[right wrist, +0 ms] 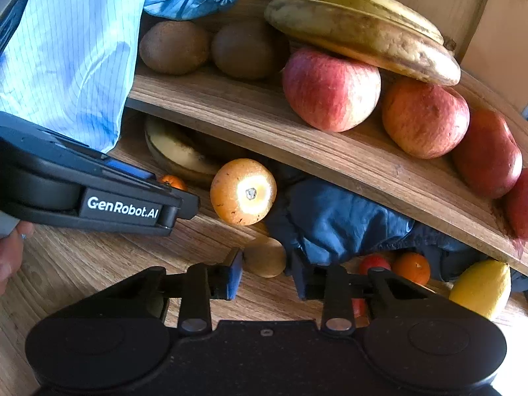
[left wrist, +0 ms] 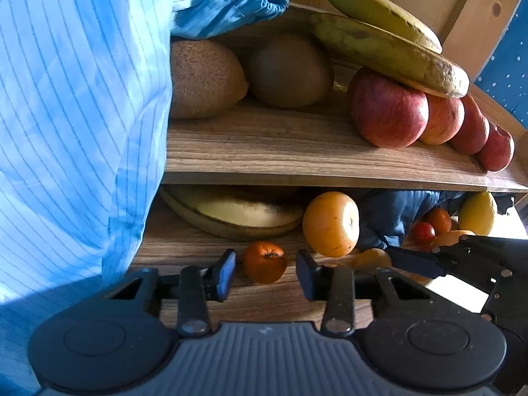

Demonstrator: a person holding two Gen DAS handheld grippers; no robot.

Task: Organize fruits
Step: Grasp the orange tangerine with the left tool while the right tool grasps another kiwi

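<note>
You are holding the left gripper (left wrist: 265,275) with jaws apart around the small soft-skinned orange tangerine (left wrist: 265,261) below the wooden shelf (left wrist: 297,151), so be gripping its midline gently.

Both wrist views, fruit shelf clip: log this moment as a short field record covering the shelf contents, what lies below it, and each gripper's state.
upper shelf: wooden shelf board holding two brown kiwis, a row of red apples, and two yellow bananas resting on the apples
below shelf: large orange fruit, yellow lemon, dark blue cloth
left gripper: open, fingers either side of a small orange tangerine
right gripper: open, small tan fruit between the fingers
</note>
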